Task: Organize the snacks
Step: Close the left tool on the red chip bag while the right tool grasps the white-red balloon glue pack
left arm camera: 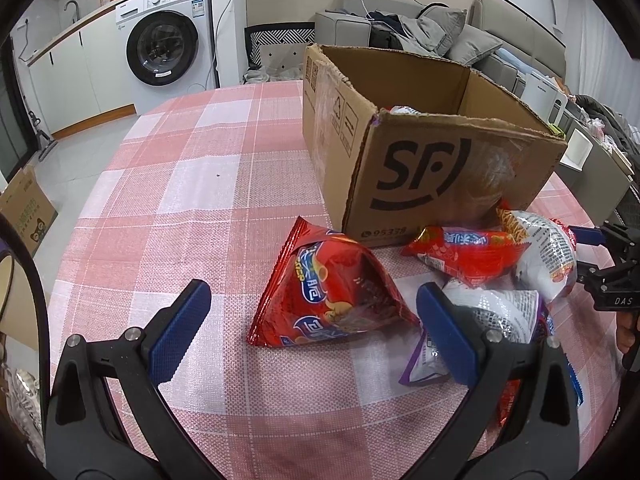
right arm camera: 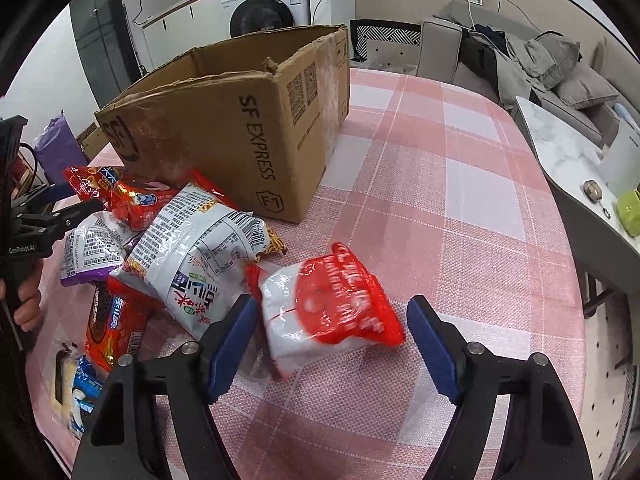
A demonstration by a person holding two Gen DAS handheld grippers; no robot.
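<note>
- The right gripper [right arm camera: 330,338] has its jaws apart around a red-and-white snack packet [right arm camera: 328,312]; the left pad touches its edge, the right pad stands clear.
- The left gripper [left arm camera: 312,328] is wide open, with a red chip bag [left arm camera: 332,292] lying between its fingers, untouched.
- Both packets lie on the checked tablecloth [right arm camera: 440,208], near the cardboard box [right arm camera: 248,120], which stands farther back.

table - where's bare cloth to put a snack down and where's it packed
Free: the checked tablecloth left of the cardboard box in the left wrist view, and the cloth between the box and the marble side table in the right wrist view. Crowded: the snack pile in front of the box.
</note>
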